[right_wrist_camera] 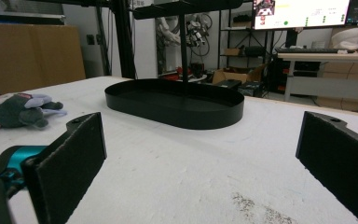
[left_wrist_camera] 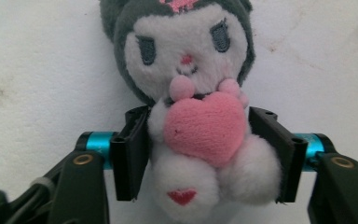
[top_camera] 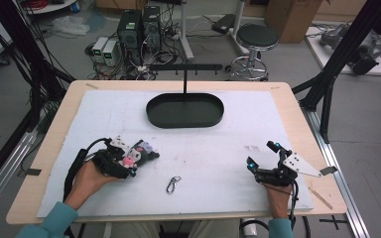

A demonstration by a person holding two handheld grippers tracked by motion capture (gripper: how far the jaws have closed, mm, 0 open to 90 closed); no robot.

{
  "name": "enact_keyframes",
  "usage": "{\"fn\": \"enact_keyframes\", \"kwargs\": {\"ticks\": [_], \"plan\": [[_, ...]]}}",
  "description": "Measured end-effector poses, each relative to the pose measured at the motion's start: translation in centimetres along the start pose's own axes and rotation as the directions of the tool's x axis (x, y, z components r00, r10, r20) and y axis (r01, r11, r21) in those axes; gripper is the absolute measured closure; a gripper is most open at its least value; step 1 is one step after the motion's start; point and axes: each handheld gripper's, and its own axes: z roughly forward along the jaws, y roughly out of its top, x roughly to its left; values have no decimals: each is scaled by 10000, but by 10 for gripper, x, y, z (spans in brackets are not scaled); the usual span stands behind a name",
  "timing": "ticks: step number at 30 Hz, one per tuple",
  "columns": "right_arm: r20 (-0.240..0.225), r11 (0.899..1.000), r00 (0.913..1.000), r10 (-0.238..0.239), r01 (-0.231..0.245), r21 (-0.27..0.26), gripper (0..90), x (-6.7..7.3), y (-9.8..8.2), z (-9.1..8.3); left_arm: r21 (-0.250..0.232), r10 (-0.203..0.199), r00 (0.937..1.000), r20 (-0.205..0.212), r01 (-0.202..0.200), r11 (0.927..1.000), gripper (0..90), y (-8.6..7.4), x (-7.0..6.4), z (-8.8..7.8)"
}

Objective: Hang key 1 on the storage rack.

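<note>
High view: at the mat's [top_camera: 104, 124] eight o'clock, the left gripper [top_camera: 129, 166] lies low over a plush toy [top_camera: 138, 154], forearm angled in from below; a carabiner [top_camera: 173, 184] lies loose at six. At four o'clock the right gripper [top_camera: 263, 158] rests apart, aimed toward the black tray [top_camera: 185, 119] at twelve.

Left gripper view: pads [left_wrist_camera: 130, 154] squeeze the toy's [left_wrist_camera: 200, 135] body at the waist, apparently readying a lift.

Right gripper view: jaws gape, holding nothing.

Even, soft indoor light; faint shadows; nearby parts slightly blurred
</note>
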Motion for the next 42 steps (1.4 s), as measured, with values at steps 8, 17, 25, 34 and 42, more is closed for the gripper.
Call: {"fn": "enact_keyframes", "kwargs": {"ticks": [8, 17, 25, 34, 42], "plan": [[-2, 10000, 10000, 3, -3, 9, 7, 0, 0, 0, 9, 119, 9995, -298, -119, 9999, 510, 0, -2, -2], [-8, 10000, 10000, 43, -43, 4, 7, 0, 0, 0, -142, 130, 9995, -277, -134, 9998, 515, 0, -2, -3], [1, 10000, 10000, -17, 17, -29, 7, -1, 0, 0, -690, -35, 9999, -157, 24, 9976, 525, 0, 1, -10], [2, 10000, 10000, 6, -6, -6, 7, 0, 0, 0, -2575, -494, 9987, -139, 442, 9653, 526, 7, 15, -33], [0, 10000, 10000, 0, 0, -6, 7, 0, 0, 0, -3474, -649, 9974, -296, 506, 9363, 525, 23, 27, -51]]}}
